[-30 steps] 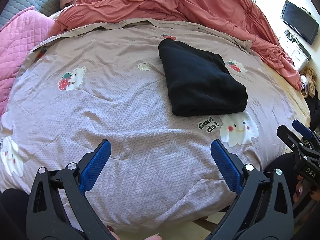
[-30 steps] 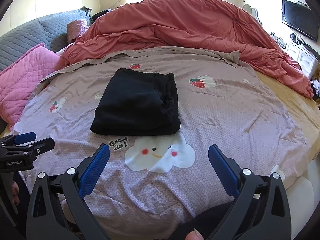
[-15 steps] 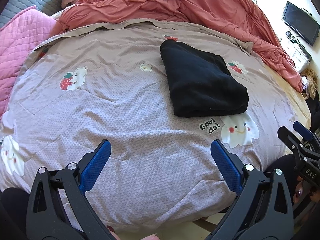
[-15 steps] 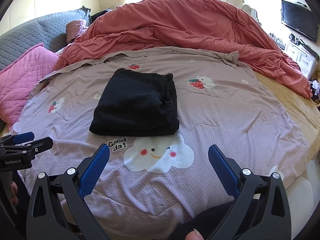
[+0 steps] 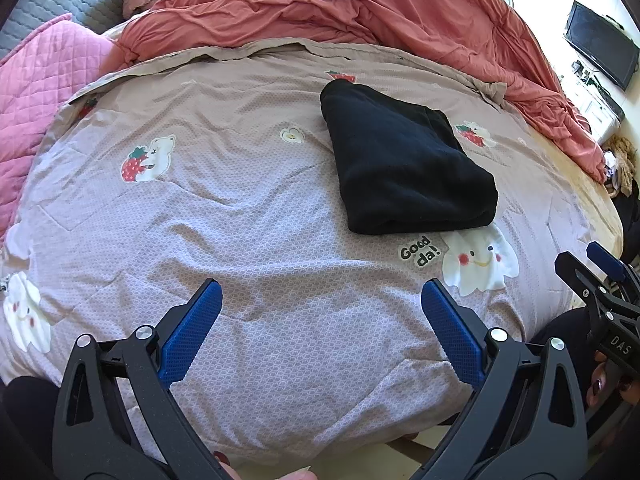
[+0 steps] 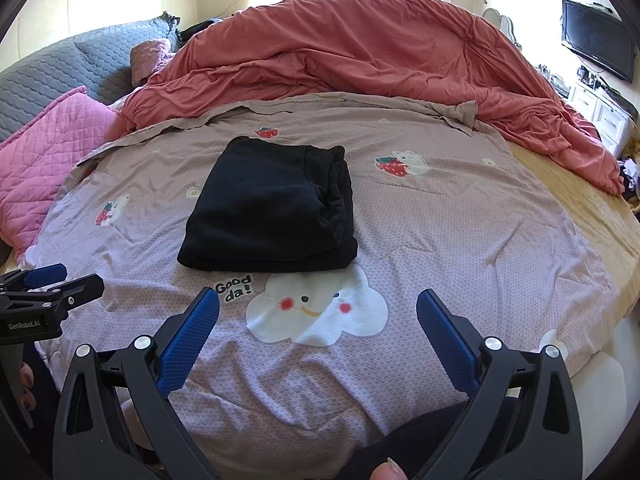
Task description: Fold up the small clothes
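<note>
One folded black garment on bedspread; two grippers, left and right, jaws spread, empty.

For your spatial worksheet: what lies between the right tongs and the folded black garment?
Only printed bedspread: its cloud picture and "Good da!" lettering, right wrist view, between right tongs and garment.

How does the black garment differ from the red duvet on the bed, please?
The black garment is folded into a compact, flat rectangle, while the red duvet is bunched in a loose, rumpled heap. The black garment is far smaller than the red duvet, which spans the far side of the bed. The black garment lies near both open grippers, left gripper and right gripper; the red duvet lies beyond it. Both rest untouched.
</note>
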The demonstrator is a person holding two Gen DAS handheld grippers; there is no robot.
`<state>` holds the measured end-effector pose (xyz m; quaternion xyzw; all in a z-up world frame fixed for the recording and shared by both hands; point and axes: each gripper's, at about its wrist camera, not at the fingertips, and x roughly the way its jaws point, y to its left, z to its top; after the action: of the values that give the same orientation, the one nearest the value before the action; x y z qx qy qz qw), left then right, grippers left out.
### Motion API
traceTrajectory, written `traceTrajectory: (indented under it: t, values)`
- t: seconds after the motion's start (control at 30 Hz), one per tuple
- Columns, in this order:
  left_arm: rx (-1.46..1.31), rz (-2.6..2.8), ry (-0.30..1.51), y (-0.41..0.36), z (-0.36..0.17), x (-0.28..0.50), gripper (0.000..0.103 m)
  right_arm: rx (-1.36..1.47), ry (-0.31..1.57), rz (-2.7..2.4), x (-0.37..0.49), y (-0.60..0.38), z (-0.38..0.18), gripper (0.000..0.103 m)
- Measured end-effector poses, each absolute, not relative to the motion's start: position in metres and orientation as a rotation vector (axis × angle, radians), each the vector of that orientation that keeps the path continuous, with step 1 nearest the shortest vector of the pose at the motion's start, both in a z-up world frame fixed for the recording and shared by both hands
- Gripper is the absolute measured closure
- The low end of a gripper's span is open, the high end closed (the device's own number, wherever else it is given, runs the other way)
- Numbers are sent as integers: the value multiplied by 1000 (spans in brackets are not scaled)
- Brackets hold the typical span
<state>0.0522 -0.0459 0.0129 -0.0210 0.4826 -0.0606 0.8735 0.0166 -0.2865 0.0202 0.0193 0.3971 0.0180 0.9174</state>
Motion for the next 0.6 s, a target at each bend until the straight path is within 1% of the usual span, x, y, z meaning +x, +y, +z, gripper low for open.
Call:
traceTrajectory:
  t: [0.6]
  values:
    - [-37,-119,1009,-46,14,52,9,39,819,36,17,-288,20,5]
